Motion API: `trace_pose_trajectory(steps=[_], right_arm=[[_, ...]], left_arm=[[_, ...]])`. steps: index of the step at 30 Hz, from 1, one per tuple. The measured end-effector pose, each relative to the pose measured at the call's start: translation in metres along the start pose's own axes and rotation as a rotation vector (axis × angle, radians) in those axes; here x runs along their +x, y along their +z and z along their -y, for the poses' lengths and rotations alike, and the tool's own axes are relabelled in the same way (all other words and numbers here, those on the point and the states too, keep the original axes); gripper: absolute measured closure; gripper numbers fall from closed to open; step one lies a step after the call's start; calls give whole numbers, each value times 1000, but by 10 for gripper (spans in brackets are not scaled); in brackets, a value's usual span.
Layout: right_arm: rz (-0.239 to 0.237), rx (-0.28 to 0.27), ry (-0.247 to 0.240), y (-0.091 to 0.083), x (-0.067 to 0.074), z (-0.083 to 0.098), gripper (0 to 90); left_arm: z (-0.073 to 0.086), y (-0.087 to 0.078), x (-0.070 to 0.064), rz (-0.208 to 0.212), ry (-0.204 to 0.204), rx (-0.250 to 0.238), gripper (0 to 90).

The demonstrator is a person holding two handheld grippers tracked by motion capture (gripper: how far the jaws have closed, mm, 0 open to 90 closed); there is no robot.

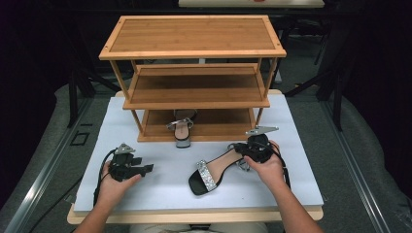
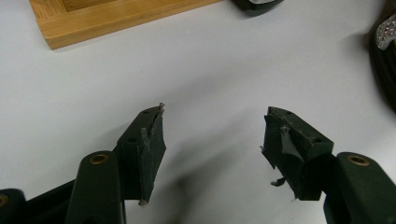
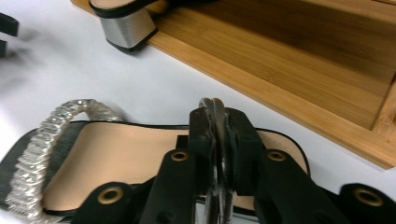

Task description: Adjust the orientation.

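Observation:
A black sandal (image 1: 211,171) with a glittery toe band (image 3: 37,154) and tan insole lies on the white table top, toe toward the person. My right gripper (image 1: 245,149) is at its heel end, jaws shut on the thin silver ankle strap (image 3: 215,112), which stands pinched between the pads. A matching sandal (image 1: 182,131) sits at the front of the bamboo rack's bottom shelf (image 3: 289,70), its silver block heel (image 3: 128,30) over the shelf's edge. My left gripper (image 1: 145,169) hovers low over bare table at the left, open, with nothing between its fingers (image 2: 149,140).
The three-tier bamboo shoe rack (image 1: 194,48) stands at the back of the white board (image 1: 160,189); its middle and top shelves hold nothing. A corner of its base (image 2: 93,23) lies ahead of the left gripper. Dark floor and metal frames surround the table.

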State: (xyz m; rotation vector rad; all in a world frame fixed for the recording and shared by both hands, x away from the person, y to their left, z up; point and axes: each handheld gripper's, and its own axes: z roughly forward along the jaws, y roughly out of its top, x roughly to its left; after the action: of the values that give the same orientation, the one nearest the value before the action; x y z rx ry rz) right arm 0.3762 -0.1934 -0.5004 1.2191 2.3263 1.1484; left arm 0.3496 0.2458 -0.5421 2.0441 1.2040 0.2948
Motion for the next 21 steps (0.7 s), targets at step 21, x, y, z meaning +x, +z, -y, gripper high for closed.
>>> trace_pose_trajectory(steps=[21], right_arm=[[41, -14, -8, -89, 22, 23, 844]], left_arm=[[0, -1, 0, 1, 1, -4, 379]])
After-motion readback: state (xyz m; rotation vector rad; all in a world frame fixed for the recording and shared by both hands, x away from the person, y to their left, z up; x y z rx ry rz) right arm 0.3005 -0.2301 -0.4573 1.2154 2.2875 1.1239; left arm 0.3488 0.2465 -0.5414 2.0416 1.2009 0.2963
